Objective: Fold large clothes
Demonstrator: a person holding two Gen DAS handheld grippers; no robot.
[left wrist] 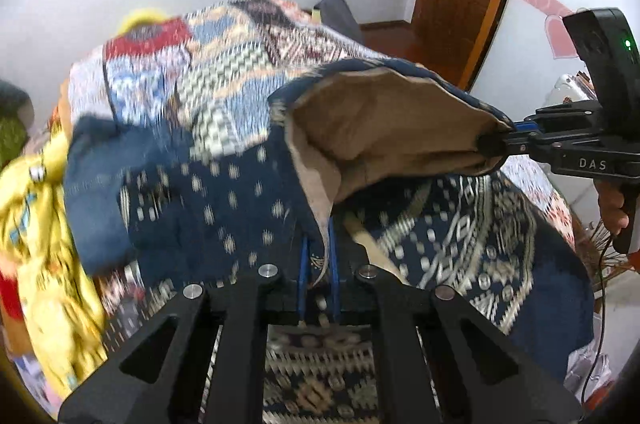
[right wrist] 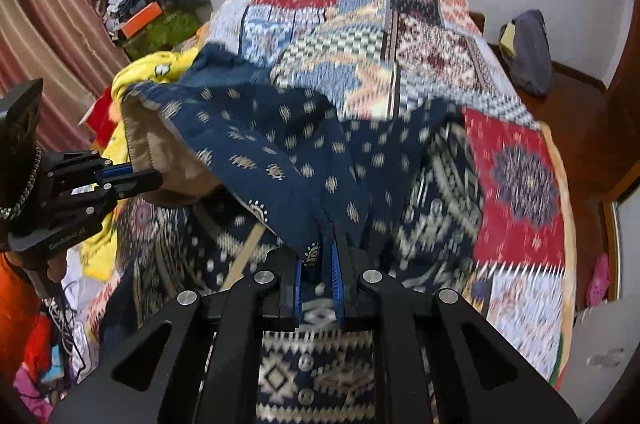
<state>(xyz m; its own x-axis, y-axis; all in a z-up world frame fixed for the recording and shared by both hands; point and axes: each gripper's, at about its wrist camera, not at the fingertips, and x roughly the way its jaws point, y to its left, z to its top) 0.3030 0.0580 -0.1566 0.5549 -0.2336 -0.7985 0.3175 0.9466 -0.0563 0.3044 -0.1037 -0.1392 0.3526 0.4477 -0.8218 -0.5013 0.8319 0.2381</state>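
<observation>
Both grippers, left (left wrist: 319, 260) and right (right wrist: 318, 266), are clamped on the near edge of the navy garment (right wrist: 280, 152) (tan lining showing), lifted above the patchwork bed (right wrist: 516, 184).

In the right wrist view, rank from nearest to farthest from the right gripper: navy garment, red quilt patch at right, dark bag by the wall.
1. Navy garment, clamped in the right gripper.
2. Red quilt patch, right, mid-bed.
3. Dark bag, far right, on the floor.
</observation>
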